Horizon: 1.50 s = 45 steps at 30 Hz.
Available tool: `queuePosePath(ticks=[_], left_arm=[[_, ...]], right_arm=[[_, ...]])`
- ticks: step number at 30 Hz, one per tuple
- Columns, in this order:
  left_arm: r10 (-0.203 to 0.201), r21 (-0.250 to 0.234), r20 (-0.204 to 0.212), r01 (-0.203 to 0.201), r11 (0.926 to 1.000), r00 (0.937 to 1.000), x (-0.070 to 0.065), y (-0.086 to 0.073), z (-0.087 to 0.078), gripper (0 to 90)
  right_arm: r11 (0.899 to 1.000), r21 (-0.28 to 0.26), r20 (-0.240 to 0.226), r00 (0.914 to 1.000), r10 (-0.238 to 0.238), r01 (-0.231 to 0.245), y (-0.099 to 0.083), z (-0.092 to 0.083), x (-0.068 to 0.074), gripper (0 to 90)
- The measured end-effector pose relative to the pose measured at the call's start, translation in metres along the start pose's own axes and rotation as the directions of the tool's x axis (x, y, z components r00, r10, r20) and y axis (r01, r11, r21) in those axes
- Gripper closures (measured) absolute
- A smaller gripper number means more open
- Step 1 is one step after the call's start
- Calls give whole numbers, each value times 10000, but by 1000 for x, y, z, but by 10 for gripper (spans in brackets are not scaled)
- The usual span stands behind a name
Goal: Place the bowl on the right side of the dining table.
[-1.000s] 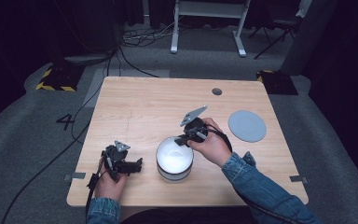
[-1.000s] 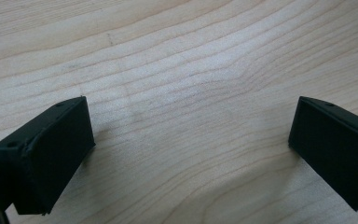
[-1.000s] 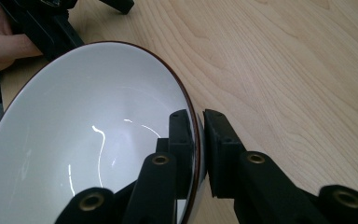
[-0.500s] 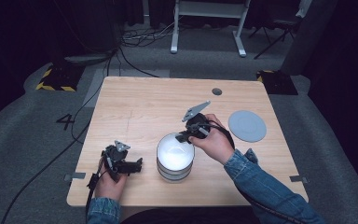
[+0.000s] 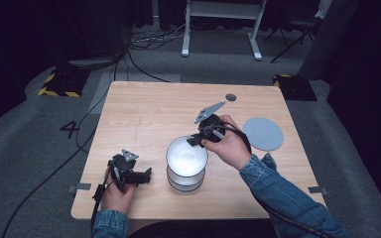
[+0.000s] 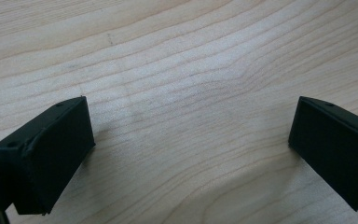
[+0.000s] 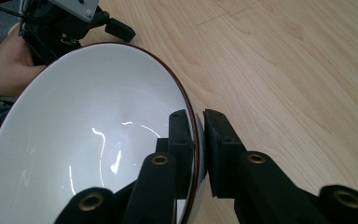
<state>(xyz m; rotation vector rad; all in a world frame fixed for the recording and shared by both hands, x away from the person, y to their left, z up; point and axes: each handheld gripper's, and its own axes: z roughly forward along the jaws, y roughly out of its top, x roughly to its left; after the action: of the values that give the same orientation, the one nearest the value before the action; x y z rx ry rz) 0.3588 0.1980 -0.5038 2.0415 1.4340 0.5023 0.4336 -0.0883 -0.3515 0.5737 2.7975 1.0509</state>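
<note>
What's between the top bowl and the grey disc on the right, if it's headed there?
Nothing visible. The right tongs pinch the rim of the top bowl; bare table lies between it and the grey disc, apart from the holding hand itself.

- Table (image 5: 154, 109): light wood w/ wavy brown grain lines.
- Bowl (image 7: 88, 135): white inside, thin dark red rim; white stack under it (image 5: 185, 179).
- Right gripper (image 7: 199, 135): black jaws, brass-colour screws.
- Left gripper (image 5: 129, 171): black, grey plate on top.
- Round disc (image 5: 263, 134): flat grey-blue.
- Sleeve (image 5: 278, 193): blue denim.
- Floor (image 5: 30, 148): grey, white "4", yellow/black stripe corners.
</note>
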Motion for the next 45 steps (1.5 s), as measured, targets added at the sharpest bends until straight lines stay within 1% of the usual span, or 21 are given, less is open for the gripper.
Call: queuePosePath(ticks=[8, 10, 11, 12, 15, 18, 20, 23, 24, 27, 30, 31, 32, 33, 34, 36, 38, 40, 43, 44, 45], left_arm=[[1, 2, -1, -1, 10000, 10000, 0, 0, 0, 1], [-1, 1, 3, 1, 10000, 10000, 0, 0, 0, 1], [-1, 1, 3, 1, 10000, 10000, 0, 0, 0, 1], [1, 2, 3, -1, 10000, 10000, 0, 0, 0, 1], [0, 0, 1, 0, 10000, 10000, 0, 0, 0, 1], [0, 1, 2, 0, 10000, 10000, 0, 0, 0, 1], [2, 2, 1, -2, 10000, 10000, 0, 0, 0, 1], [-2, 0, 3, 2, 10000, 10000, 0, 0, 0, 1], [-2, 3, 2, 2, 10000, 10000, 0, 0, 0, 1], [-2, 2, 7, 2, 10000, 10000, 0, 0, 0, 1], [0, 3, 3, 0, 10000, 10000, 0, 0, 0, 1], [-1, 2, 1, 1, 10000, 10000, 0, 0, 0, 1], [1, 3, 3, -1, 10000, 10000, 0, 0, 0, 1], [1, 3, 3, -1, 10000, 10000, 0, 0, 0, 1], [-2, 0, 2, 2, 10000, 10000, 0, 0, 0, 1], [-1, 1, 2, 1, 10000, 10000, 0, 0, 0, 1], [-3, 0, 3, 3, 10000, 10000, 0, 0, 0, 1], [-5, 0, 4, 5, 10000, 10000, 0, 0, 0, 1], [-3, -1, 3, 3, 10000, 10000, 0, 0, 0, 1], [-2, 3, 3, 2, 10000, 10000, 0, 0, 0, 1], [-2, 3, 3, 2, 10000, 10000, 0, 0, 0, 1]], right_arm=[[9999, -155, 157, 9999, 36, -34, 5, -11, -4, 819], [9998, -206, 285, 9996, 38, -32, 7, -18, -7, 818], [9998, -206, 285, 9996, 38, -32, 7, -18, -7, 818], [9997, -224, 372, 9992, 133, -124, 8, -22, -9, 819], [9995, -299, 447, 9989, 148, -134, 9, -25, -12, 818], [9990, -410, 588, 9981, 194, -170, 12, -33, -18, 819], [9990, -397, 607, 9979, 229, -205, 12, -35, -19, 818], [9988, -445, 741, 9969, 253, -221, 13, -40, -24, 818], [9984, -472, 838, 9959, 344, -305, 13, -43, -28, 818], [9979, -520, 906, 9949, 433, -387, 12, -46, -32, 818], [9972, -513, 1150, 9916, 596, -540, 11, -54, -41, 818], [9972, -513, 1150, 9916, 596, -540, 11, -54, -41, 818], [9968, -527, 1294, 9894, 665, -601, 10, -58, -45, 818], [9968, -527, 1294, 9894, 665, -601, 10, -58, -45, 818], [9963, -583, 1355, 9882, 710, -636, 9, -62, -50, 818], [9957, -567, 1400, 9869, 802, -728, 8, -64, -52, 818], [9942, -629, 1590, 9826, 958, -868, 6, -71, -59, 818], [9935, -642, 1642, 9810, 1037, -943, 5, -73, -61, 818], [9915, -726, 1911, 9742, 1204, -1082, 1, -82, -72, 818], [9914, -666, 2007, 9718, 1239, -1127, 1, -84, -74, 818], [9914, -666, 2007, 9718, 1239, -1127, 1, -84, -74, 818]])
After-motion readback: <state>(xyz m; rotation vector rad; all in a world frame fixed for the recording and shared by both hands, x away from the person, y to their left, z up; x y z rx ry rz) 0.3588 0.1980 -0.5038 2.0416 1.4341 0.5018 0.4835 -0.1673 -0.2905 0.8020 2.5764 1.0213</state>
